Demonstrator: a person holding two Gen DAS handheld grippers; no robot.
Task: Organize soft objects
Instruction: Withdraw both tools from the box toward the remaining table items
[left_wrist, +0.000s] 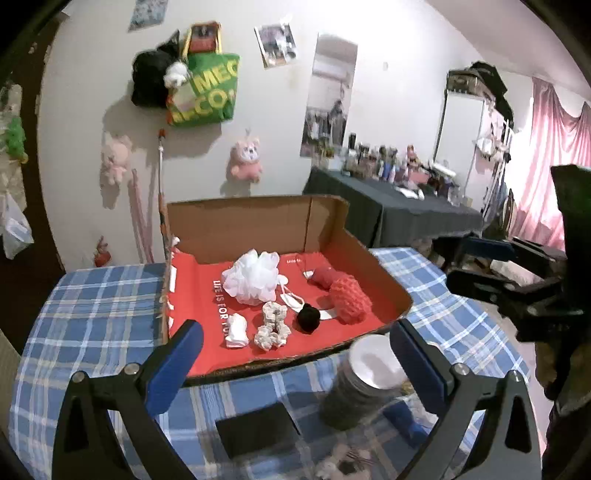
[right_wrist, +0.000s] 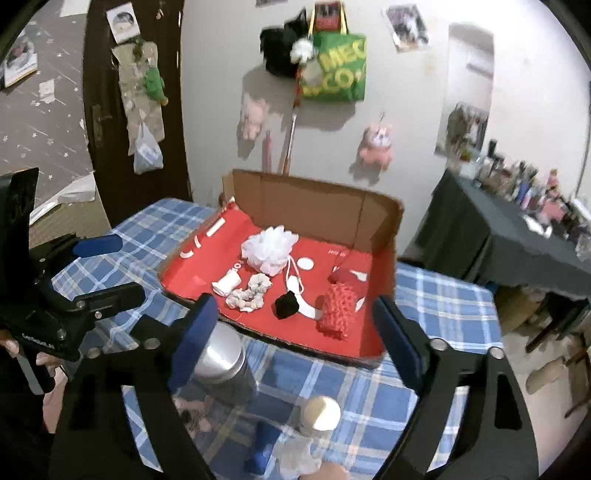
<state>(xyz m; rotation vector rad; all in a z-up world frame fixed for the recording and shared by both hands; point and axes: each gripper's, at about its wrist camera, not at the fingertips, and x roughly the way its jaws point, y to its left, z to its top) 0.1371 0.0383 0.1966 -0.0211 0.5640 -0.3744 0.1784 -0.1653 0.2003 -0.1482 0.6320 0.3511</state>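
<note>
A cardboard box (left_wrist: 258, 221) (right_wrist: 317, 199) with a red lining stands on the blue plaid table. In it lie a white bath pouf (left_wrist: 253, 275) (right_wrist: 267, 247), a rolled white sock (left_wrist: 236, 330) (right_wrist: 227, 282), cream scrunchies (left_wrist: 271, 326) (right_wrist: 249, 293), a black ball (left_wrist: 308, 319) (right_wrist: 286, 304) and a red knitted piece (left_wrist: 349, 299) (right_wrist: 336, 312). My left gripper (left_wrist: 301, 350) (right_wrist: 99, 269) hangs open above the box's near edge, nothing between its fingers. My right gripper (right_wrist: 297, 336) (left_wrist: 498, 273) is open too, and holds nothing.
A jar with a pale lid (left_wrist: 369, 369) (right_wrist: 221, 354) and a smaller jar (right_wrist: 321, 413) stand on the table in front of the box. A blue item (right_wrist: 262, 446) and pale fluffy things (right_wrist: 295, 458) lie nearest me. A dark side table (left_wrist: 388, 206) stands to the right.
</note>
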